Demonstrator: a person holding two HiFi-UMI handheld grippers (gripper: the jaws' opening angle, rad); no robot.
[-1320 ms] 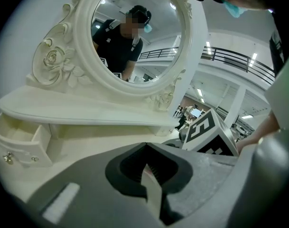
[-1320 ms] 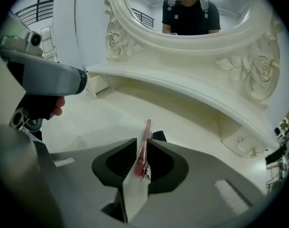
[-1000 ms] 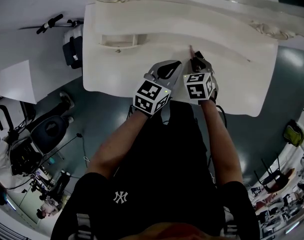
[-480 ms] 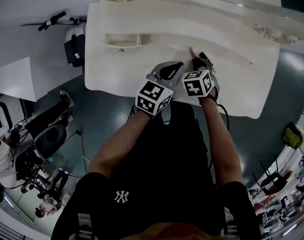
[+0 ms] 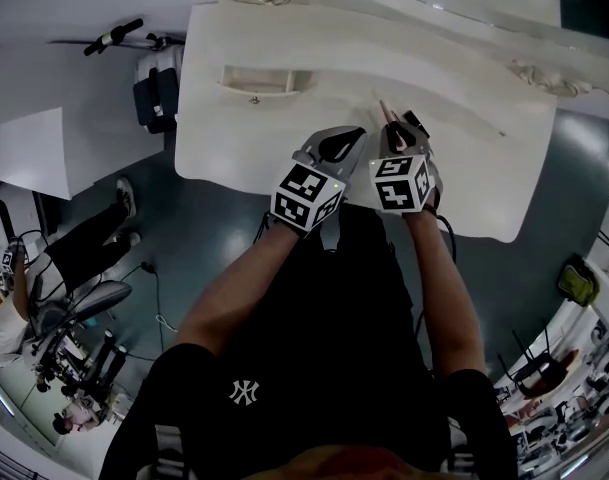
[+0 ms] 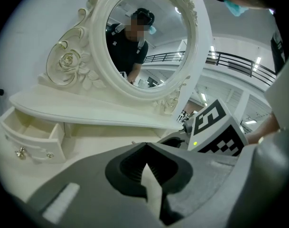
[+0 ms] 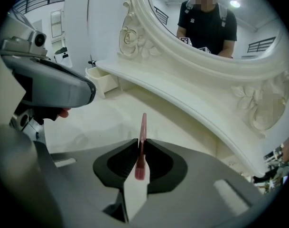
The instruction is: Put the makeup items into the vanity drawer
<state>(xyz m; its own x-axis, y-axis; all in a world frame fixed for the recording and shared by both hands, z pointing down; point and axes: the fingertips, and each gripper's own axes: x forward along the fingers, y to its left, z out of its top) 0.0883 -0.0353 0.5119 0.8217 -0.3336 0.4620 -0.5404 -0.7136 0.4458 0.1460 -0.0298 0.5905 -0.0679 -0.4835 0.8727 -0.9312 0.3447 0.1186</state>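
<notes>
Stick gripped, drawer next

Head view: right gripper (image 5: 394, 128) holds a pink makeup stick (image 5: 384, 113), well right of the open drawer (image 5: 267, 80). Left gripper view: left gripper (image 6: 145, 147) closed, empty. Right gripper view: jaws have just been closing onto the stick; next, probably carry it over the drawer.

My right claw (image 7: 140, 145) looks like matt grey plastic, its ribbed black pads (image 7: 158, 163) pinching a slim, glossy pink makeup stick (image 7: 143, 127). The vanity top (image 7: 97, 122) is smooth cream paint with a soft sheen; the carved mirror frame (image 7: 191, 61) gleams glossier and smooth.
</notes>
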